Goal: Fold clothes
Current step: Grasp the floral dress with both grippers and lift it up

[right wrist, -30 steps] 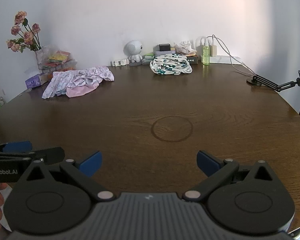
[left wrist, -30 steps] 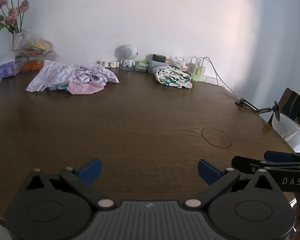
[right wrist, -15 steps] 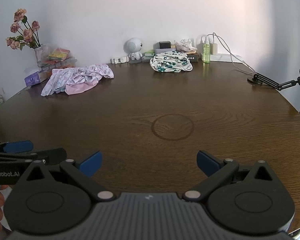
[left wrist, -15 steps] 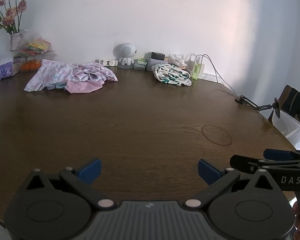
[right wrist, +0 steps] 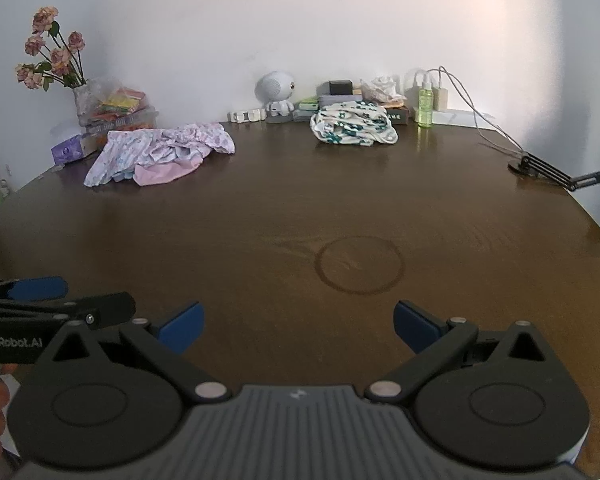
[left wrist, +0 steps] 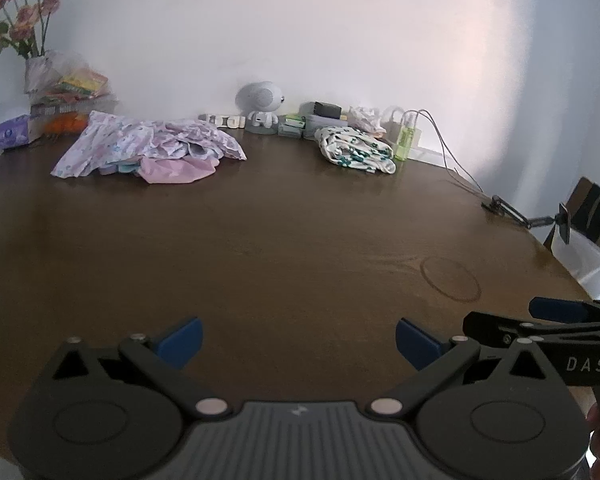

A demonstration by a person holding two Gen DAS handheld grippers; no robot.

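Both grippers hover spread and empty over the near edge of a brown table [right wrist: 260, 208], clothes far off by the wall.

At far left stand dried flowers [right wrist: 50, 56]; next lies a loose pink floral clothes heap [left wrist: 152, 148], untouched. The left gripper [left wrist: 298, 340] has its blue pads wide apart, grasping nothing. Past the middle sits a white round-headed figurine [right wrist: 276, 90], then a bundled white-and-teal garment [right wrist: 352, 124] beside a green bottle [right wrist: 425, 106]. The right gripper [right wrist: 296, 322] is likewise released, just before a ring mark [right wrist: 360, 266].
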